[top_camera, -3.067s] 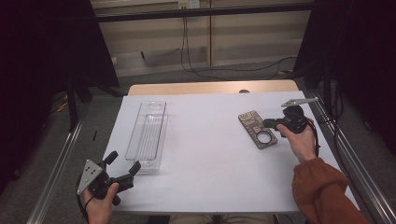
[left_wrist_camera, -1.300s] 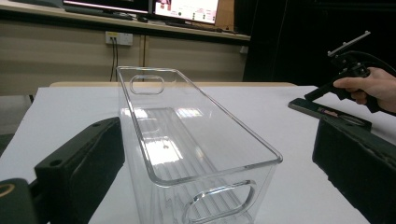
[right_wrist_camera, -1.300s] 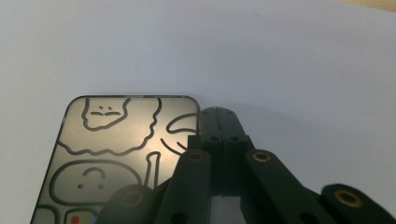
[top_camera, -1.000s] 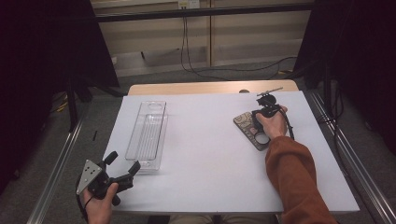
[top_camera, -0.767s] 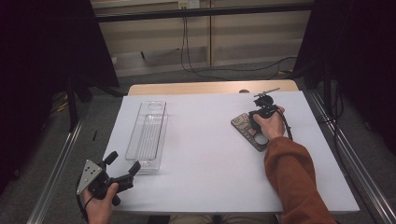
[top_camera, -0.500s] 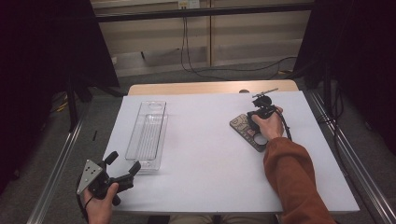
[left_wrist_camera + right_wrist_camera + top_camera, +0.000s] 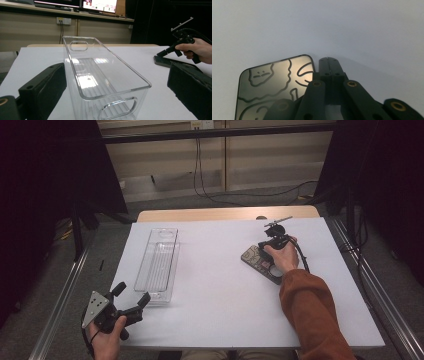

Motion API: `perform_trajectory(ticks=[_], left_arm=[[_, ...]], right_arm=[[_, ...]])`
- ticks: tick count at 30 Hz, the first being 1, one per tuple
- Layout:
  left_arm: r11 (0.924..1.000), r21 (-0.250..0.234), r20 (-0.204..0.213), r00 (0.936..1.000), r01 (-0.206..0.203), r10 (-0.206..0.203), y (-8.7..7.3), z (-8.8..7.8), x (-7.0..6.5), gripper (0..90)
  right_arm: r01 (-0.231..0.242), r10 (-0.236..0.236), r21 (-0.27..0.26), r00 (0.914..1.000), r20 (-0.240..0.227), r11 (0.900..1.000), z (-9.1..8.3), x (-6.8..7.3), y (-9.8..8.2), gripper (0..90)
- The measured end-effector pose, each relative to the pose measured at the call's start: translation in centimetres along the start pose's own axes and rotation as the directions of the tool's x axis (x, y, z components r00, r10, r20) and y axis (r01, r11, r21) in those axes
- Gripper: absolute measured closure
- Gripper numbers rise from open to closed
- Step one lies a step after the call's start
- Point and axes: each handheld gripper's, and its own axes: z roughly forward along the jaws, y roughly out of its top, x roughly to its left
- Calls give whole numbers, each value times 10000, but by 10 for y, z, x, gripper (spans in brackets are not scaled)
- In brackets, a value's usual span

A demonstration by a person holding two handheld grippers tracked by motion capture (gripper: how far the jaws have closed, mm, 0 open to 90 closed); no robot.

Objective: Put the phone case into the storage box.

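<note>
Two grippers are at work: the right gripper (image 7: pixel 270 241), jaws pressed together with nothing between them, touches the far corner of the patterned phone case (image 7: pixel 272 82) lying at three o'clock on the white table (image 7: pixel 220 285). The left gripper (image 7: pixel 131 302) waits wide open at seven o'clock, before the clear bin (image 7: pixel 100 75). Probably nudging; push low and flat against the case's edge, slowly, toward nine o'clock.
</note>
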Motion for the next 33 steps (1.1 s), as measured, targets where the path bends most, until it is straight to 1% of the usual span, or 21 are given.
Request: perform_trajectory(ticks=[3,4,6,10,11,12,13,14,16,17,19,20,21,22,23,25,28,29,30,31,33], left_arm=[[10000,-25,52,10000,-13,13,0,0,0,24],[10000,-40,57,10000,-19,20,0,0,0,24],[10000,-79,59,10000,4,-3,1,-1,0,24],[10000,-65,29,10000,62,-62,0,0,1,24],[9999,-81,38,10000,66,-66,0,0,1,24],[10000,-59,72,10000,20,-20,0,0,0,24],[10000,-40,28,10000,7,-6,0,0,0,24],[10000,-61,54,10000,11,-11,0,0,0,24],[10000,-16,4,10000,6,-6,0,0,0,24],[10000,-41,66,10000,-3,3,0,0,1,24],[10000,-31,-3,10000,20,-20,0,1,0,24],[10000,4,-32,10000,-3,3,0,1,1,24],[10000,-26,55,10000,-2,3,0,1,1,24],[10000,-28,67,10000,51,-51,0,2,0,24],[10000,-1,88,10000,9,-9,0,2,0,24],[10000,19,19,10000,-21,21,0,3,-1,24],[10000,27,136,9999,-50,49,0,5,-2,24],[10000,52,132,9999,-22,21,0,6,-3,24],[10000,52,132,9999,-22,21,0,6,-3,24],[10000,73,124,9999,-29,29,0,6,-3,24],[10000,69,154,9999,-18,17,0,7,-3,24]], right_arm=[[78,-78,1,9998,-179,10000,1,3,0,900],[215,-216,-33,9996,-200,9998,2,6,0,900],[237,-237,-7,9995,-226,9997,2,8,1,900],[589,-593,-98,9972,-462,9982,4,15,0,900],[637,-636,1,9966,-520,9980,3,17,0,900],[766,-763,26,9957,-533,9971,3,19,0,900],[737,-742,-98,9950,-663,9972,5,21,0,900],[841,-837,23,9934,-780,9965,5,26,0,900],[921,-924,-81,9923,-823,9957,6,27,0,900],[994,-996,-66,9905,-947,9950,6,32,0,900],[1063,-1063,-56,9897,-962,9943,7,35,0,900],[1161,-1162,-74,9882,-999,9932,7,37,0,900],[1270,-1261,23,9866,-1035,9919,6,38,0,900],[1383,-1385,-97,9831,-1194,9903,7,41,0,900],[1399,-1391,-13,9837,-1143,9902,7,42,0,900],[1340,-1336,-53,9834,-1224,9910,7,44,-1,900],[1349,-1340,-17,9824,-1302,9909,7,48,-1,900],[1444,-1424,78,9821,-1236,9895,6,50,-2,900],[1517,-1505,-17,9792,-1360,9884,7,50,-2,900],[1517,-1505,-17,9792,-1360,9884,7,50,-2,900],[1613,-1580,108,9766,-1460,9868,6,55,-2,900]])
